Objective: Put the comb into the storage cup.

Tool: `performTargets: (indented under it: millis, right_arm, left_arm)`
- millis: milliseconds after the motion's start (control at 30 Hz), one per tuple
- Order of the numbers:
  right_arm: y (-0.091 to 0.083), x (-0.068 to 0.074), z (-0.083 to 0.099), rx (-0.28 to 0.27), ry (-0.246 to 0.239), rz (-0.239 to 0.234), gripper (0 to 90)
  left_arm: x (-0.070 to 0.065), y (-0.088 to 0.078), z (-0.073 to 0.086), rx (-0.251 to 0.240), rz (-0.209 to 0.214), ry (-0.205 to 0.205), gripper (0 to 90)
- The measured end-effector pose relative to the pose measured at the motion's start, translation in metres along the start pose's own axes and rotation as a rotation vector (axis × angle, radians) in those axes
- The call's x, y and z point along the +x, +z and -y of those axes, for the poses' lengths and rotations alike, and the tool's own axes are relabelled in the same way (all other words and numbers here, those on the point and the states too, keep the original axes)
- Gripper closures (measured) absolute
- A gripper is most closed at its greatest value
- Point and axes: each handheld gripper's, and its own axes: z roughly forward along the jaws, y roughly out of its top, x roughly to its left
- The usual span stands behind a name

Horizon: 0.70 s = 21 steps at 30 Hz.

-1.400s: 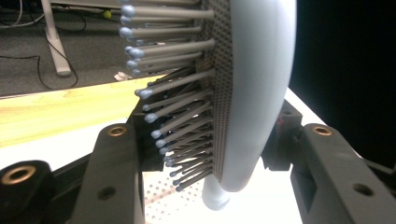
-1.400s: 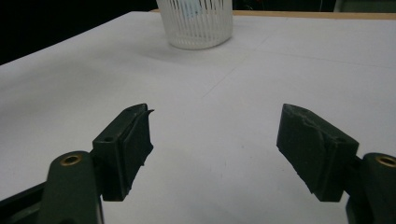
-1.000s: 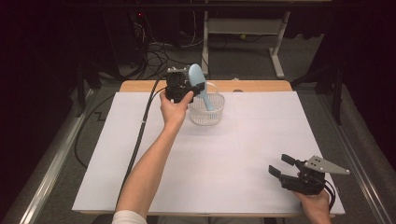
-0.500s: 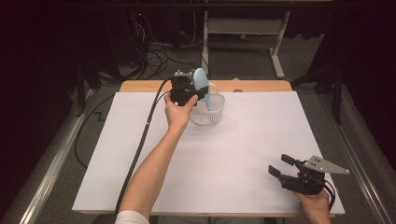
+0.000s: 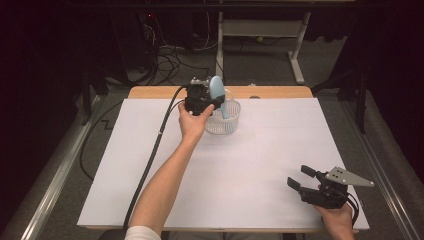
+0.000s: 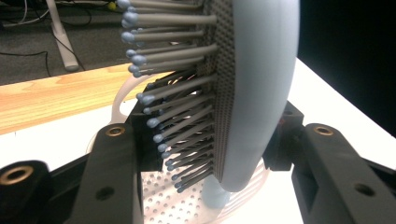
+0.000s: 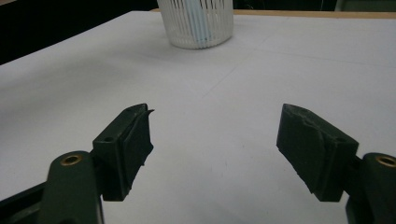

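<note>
A dark room with tangled cables and a metal frame on the floor lies behind the tabletop [image 5: 150,200], whose wooden far edge shows past a white sheet. No writing or brand can be read anywhere. At the far middle, the left claw [image 5: 212,97] is clamped on the head of a light blue hairbrush [image 5: 218,92], held upright with its handle down inside a clear perforated basket [image 5: 225,122]. The right claw [image 5: 300,177] rests near the front right corner, jaws spread wide with nothing between them.

One hairbrush [image 5: 218,92], one white basket [image 5: 227,122], two grippers.
</note>
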Motion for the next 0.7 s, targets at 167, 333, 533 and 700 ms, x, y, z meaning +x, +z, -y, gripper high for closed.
performTargets:
  millis: [167, 333, 533, 700]
  right_arm:
    - [0.0002, -0.0001, 0.0, 0.001, 0.002, -0.001, 26.7]
    - [0.0007, -0.0001, 0.0001, 0.003, -0.002, -0.002, 26.7]
    - [0.0007, -0.0001, 0.0001, 0.003, -0.002, -0.001, 26.7]
    - [0.001, -0.0002, 0.0002, 0.003, -0.002, -0.002, 26.7]
  left_arm:
    - [0.0001, 0.0007, 0.0008, 0.009, -0.006, 0.017, 50.6]
    - [0.0003, 0.0001, 0.0007, 0.01, -0.006, 0.025, 50.0]
    - [0.0026, -0.0013, 0.0001, 0.018, -0.011, 0.026, 48.5]
    - [0.0047, -0.0027, -0.0004, 0.025, -0.009, 0.025, 47.5]
